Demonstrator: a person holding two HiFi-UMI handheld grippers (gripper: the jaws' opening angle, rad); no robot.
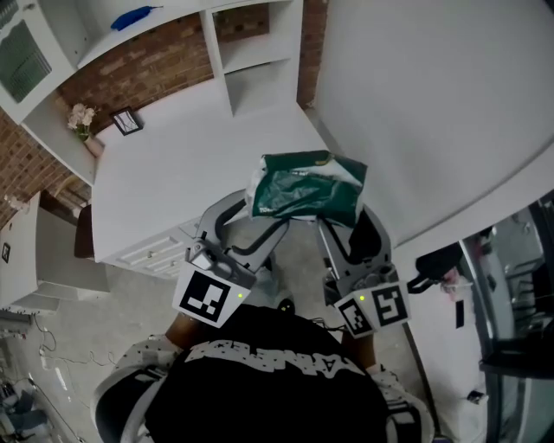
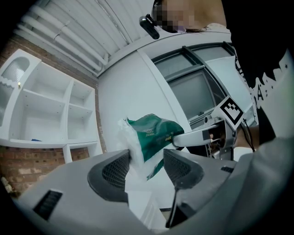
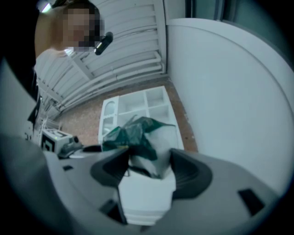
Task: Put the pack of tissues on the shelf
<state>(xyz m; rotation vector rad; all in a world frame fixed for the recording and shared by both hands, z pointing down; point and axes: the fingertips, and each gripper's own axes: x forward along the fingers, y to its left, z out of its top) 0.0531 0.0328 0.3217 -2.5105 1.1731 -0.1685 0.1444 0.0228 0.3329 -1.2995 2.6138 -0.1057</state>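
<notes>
Pack of tissues (image 1: 307, 186): held aloft over the tabletop's (image 1: 199, 147) near edge | left gripper (image 1: 258, 213): clamped on its pale end | right gripper (image 1: 348, 218): clamped on the other end | shelf (image 1: 251, 52): well apart, pack lifted, placing not yet done.

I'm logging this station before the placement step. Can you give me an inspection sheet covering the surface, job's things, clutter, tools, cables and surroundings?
Surface: white desk, with drawers under its near edge.
Job's things: green pack of tissues held in the air just off the desk's near edge; white shelf unit at the desk's far end.
Clutter: flower vase and picture frame at the desk's left corner; blue object on an upper shelf ledge.
Tools: left tool and right tool each closed on one end of the pack.
Cables: thin cord on the floor, lower left.
Surroundings: brick wall behind the shelf unit; curved white panel on the right.
</notes>
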